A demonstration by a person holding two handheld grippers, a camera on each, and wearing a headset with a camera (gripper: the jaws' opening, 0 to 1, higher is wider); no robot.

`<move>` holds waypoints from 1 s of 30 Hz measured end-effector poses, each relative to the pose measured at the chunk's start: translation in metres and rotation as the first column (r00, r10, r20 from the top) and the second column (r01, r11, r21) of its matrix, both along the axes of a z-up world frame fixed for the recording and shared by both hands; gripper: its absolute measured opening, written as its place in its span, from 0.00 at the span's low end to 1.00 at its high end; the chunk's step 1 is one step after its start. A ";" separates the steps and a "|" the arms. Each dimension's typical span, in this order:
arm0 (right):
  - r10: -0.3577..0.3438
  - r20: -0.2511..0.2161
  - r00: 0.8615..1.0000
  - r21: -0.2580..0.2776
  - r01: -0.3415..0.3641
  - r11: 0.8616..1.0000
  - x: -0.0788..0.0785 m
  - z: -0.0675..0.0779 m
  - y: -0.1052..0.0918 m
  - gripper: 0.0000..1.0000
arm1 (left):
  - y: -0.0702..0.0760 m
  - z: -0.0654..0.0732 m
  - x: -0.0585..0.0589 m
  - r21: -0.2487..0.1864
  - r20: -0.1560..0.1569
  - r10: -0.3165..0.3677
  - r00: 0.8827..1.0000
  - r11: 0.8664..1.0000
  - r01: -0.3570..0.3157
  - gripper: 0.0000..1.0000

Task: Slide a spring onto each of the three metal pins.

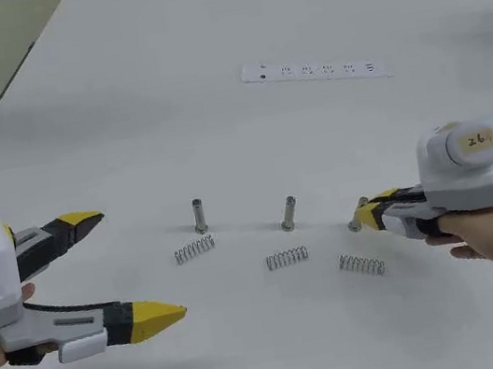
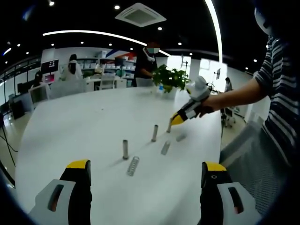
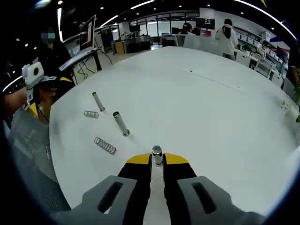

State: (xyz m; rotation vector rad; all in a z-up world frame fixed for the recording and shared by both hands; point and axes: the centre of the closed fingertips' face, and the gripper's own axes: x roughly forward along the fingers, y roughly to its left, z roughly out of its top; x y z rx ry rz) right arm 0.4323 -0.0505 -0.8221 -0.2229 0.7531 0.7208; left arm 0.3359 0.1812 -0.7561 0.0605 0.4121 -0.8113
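**Workbench with pins and springs, head view and both gripper views.** Three short upright cylinders of grey metal stand in a row on the white workbench (image 1: 210, 77): the left pin (image 1: 199, 216), the middle pin (image 1: 288, 213) and the right pin (image 3: 157, 152). Just in front of each lies a small coiled spring of bright wire, on its side: the left spring (image 1: 194, 248), the middle spring (image 1: 287, 257) and the right spring (image 1: 361, 265). No spring is on a pin yet. A white power strip (image 1: 314, 70) lies well apart, at the far side.

The right gripper (image 1: 357, 219), grey with yellow tips, has its jaws drawn together on the right pin just below its head. The left gripper (image 1: 120, 265) hovers near the left spring, jaws spread wide and empty.

**Handling (a judgement).** The springs look light and compliant. They are likely to roll and to squash or flick away under a hard pinch, so a gentle hold across the coils towards one end suits them, leaving the open bore facing the pin. The pins look stiff, smooth and possibly free-standing. A steadying hold belongs low on the shaft, since a grip near the head would block the spring's descent.
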 end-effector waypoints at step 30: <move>0.042 0.024 0.999 0.020 -0.042 0.999 -0.013 0.009 -0.001 0.23 | 0.001 -0.002 0.000 0.002 -0.008 -0.003 1.000 1.000 0.003 0.95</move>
